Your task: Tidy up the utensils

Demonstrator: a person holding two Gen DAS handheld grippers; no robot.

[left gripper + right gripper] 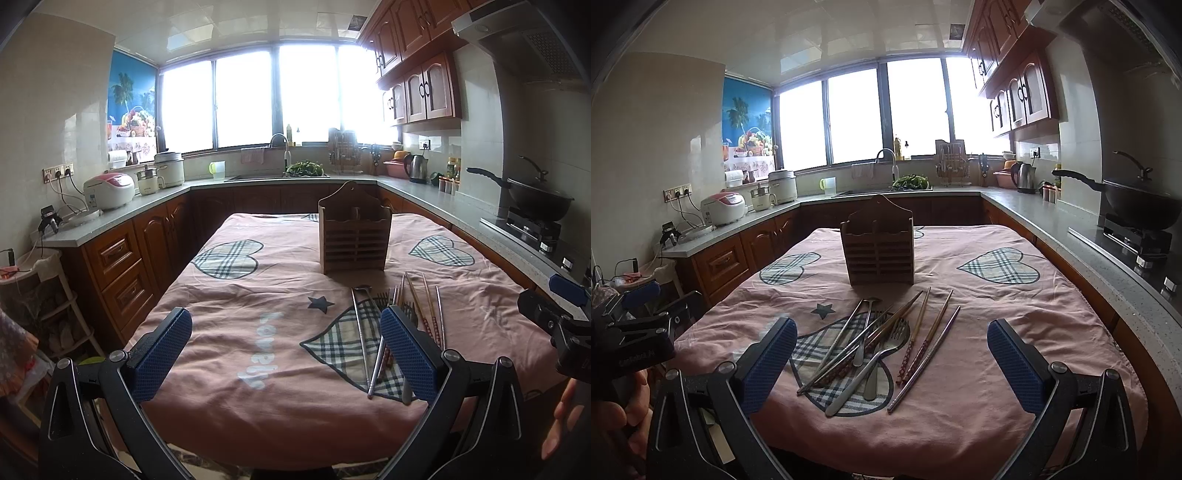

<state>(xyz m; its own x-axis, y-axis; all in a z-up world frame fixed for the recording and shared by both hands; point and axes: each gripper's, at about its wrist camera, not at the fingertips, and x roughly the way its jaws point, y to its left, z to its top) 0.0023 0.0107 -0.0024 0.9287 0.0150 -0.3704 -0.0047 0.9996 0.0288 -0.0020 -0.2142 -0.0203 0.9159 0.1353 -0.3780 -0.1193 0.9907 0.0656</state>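
A wooden utensil holder [878, 245] stands upright in the middle of the table; it also shows in the left wrist view [354, 232]. In front of it lies a loose pile of utensils [871, 347]: metal forks, spoons, and several wooden and metal chopsticks [929, 343]. The pile shows in the left wrist view [373, 332], partly hidden by my finger. My right gripper [892, 362] is open and empty, hovering just short of the pile. My left gripper [286, 354] is open and empty, to the left of the pile.
The table wears a pink cloth [1015, 332] with plaid hearts. Kitchen counters ring the table: rice cooker [724, 206] at left, sink [882, 190] at the back, wok on the stove [1137, 206] at right.
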